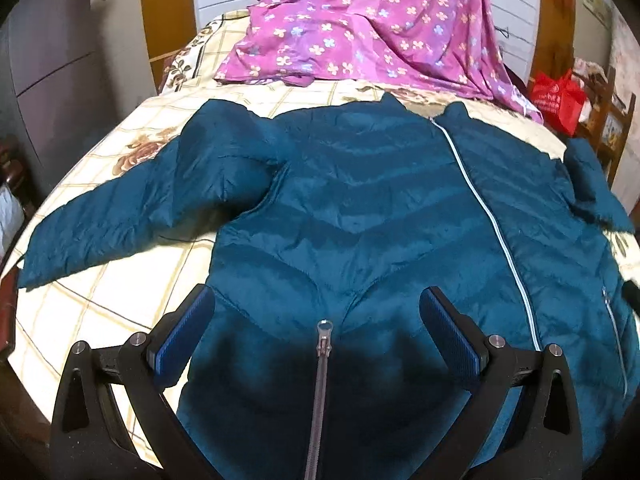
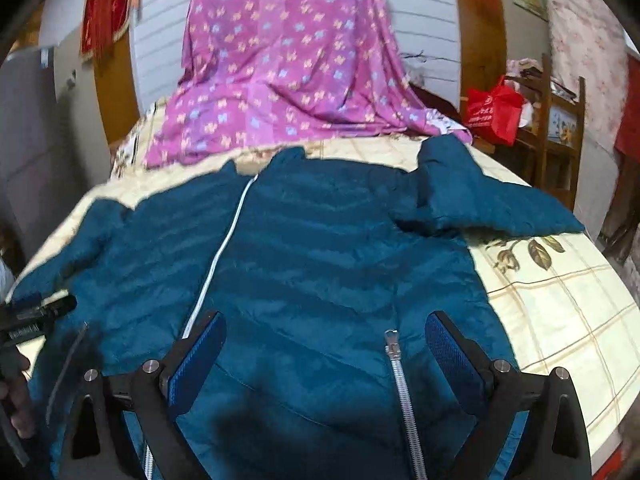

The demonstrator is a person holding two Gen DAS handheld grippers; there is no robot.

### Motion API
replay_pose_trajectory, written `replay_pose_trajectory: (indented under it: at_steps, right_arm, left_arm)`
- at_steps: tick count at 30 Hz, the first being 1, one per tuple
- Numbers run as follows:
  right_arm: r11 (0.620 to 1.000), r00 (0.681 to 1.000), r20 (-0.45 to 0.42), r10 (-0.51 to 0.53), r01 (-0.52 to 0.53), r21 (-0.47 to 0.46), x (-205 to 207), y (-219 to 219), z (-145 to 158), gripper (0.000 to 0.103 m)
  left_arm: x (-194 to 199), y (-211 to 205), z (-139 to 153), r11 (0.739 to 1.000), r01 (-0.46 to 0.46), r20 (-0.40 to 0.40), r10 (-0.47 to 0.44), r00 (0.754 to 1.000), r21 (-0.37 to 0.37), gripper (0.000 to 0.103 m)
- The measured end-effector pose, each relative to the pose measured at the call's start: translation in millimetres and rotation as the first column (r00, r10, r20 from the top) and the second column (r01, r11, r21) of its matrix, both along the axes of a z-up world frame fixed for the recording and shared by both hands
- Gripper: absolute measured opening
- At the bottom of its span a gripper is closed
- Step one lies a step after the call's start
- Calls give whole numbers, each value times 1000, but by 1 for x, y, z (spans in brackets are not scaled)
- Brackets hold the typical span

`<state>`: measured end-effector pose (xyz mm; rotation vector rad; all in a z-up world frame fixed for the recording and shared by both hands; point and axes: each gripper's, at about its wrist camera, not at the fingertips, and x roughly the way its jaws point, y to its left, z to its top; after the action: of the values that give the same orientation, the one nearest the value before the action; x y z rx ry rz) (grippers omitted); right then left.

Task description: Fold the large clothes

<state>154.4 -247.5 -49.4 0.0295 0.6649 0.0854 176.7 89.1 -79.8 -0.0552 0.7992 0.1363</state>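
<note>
A teal quilted jacket [image 1: 360, 208] lies flat and face up on the bed, its white front zipper [image 1: 492, 220] closed. One sleeve [image 1: 100, 232] stretches out to the left in the left wrist view. The other sleeve [image 2: 480, 208] lies out to the right in the right wrist view. My left gripper [image 1: 318, 328] hangs open over the jacket's lower left panel, above a pocket zipper [image 1: 323, 344]. My right gripper [image 2: 326, 354] stands wide open over the lower right panel [image 2: 320, 280], beside another pocket zipper [image 2: 398, 368]. Neither pair of pads presses on the cloth.
A cream checked quilt [image 1: 132, 300] with flower prints covers the bed. A purple floral sheet [image 1: 360, 24] drapes down at the far end. A red bag [image 2: 494, 110] and wooden shelves [image 2: 560, 132] stand to the right, and a grey cabinet [image 1: 52, 60] stands to the left.
</note>
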Motion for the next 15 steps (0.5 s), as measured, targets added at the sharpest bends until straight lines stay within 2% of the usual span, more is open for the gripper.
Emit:
replay_pose_trajectory:
  at_steps: [4,9,15]
  right_arm:
    - [1000,1000,-20,11,-11,-15,3,7,-8,99]
    - [1000,1000,-5,14,-14,-10,1,7,-5,99]
    - [1000,1000,-16,4,-4,-7,0,7,-7,99]
  left_arm:
    - [1,2,-3,1000,-3,-11,3,1000,-21,103]
    - [-1,5,-4,999,-7,-15,6,1000,-43,103]
    - [-2,4,-4,999,-2,-10,2,1000,-45,103]
